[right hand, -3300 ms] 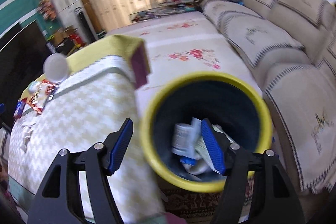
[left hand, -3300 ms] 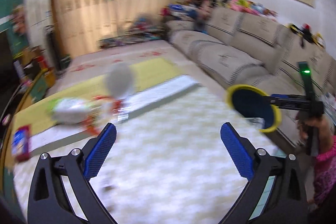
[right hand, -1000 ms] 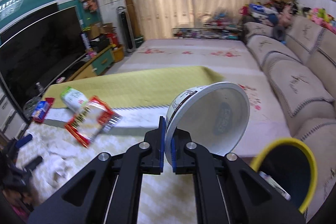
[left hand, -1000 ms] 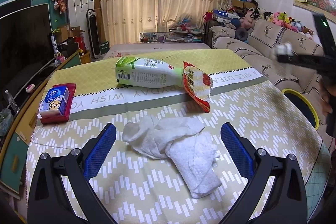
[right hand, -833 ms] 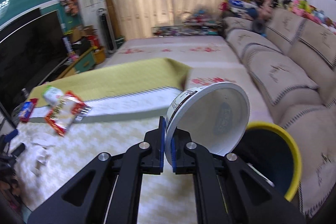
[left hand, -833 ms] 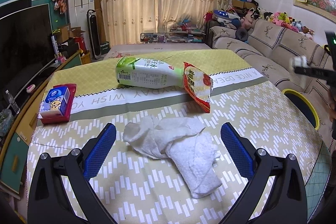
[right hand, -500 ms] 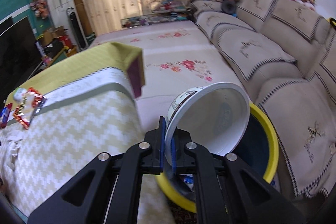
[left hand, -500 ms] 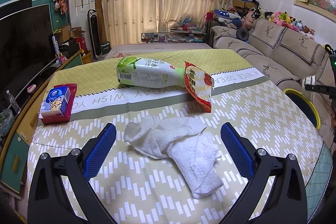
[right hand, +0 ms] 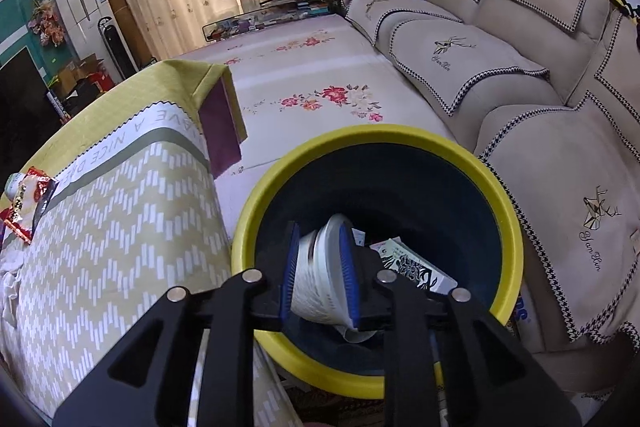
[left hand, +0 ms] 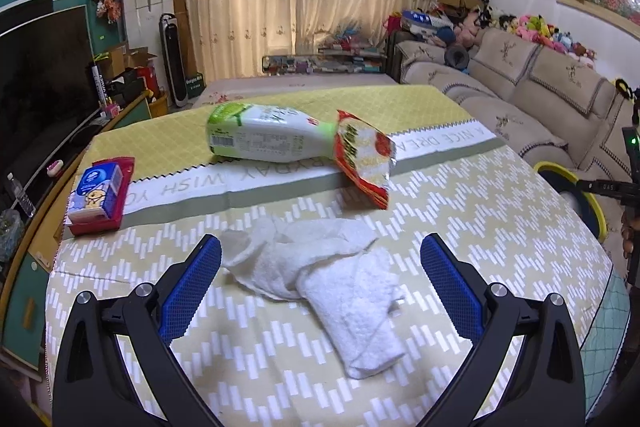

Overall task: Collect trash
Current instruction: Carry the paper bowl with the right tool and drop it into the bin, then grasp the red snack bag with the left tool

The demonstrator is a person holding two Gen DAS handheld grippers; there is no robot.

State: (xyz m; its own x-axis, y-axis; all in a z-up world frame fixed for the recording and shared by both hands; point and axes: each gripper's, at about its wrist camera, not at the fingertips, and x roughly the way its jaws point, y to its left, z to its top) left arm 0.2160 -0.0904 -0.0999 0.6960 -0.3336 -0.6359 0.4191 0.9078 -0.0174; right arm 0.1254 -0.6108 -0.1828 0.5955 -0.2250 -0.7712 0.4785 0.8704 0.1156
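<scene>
My left gripper (left hand: 320, 283) hangs open over a crumpled white paper towel (left hand: 320, 267) on the yellow-patterned table (left hand: 480, 211); the towel lies between its blue pads, untouched. Behind it lie a white-and-green bottle (left hand: 272, 139) on its side and a red snack bag (left hand: 364, 159). My right gripper (right hand: 318, 271) points down into the yellow-rimmed bin (right hand: 280, 179) beside the table. Its jaws are opening, and the blurred white paper cup (right hand: 320, 279) sits loose between the pads, dropping towards the trash inside.
A blue tissue pack (left hand: 100, 187) lies on a red packet at the table's left edge. A beige sofa (right hand: 500, 67) runs along the right, close behind the bin. The table's corner (right hand: 216, 99) stands just left of the bin. A television stands at the left.
My right gripper swung from above the table to over the bin and sank towards it. Its jaws, shut on the cup's wall before, have parted. The left gripper stayed put.
</scene>
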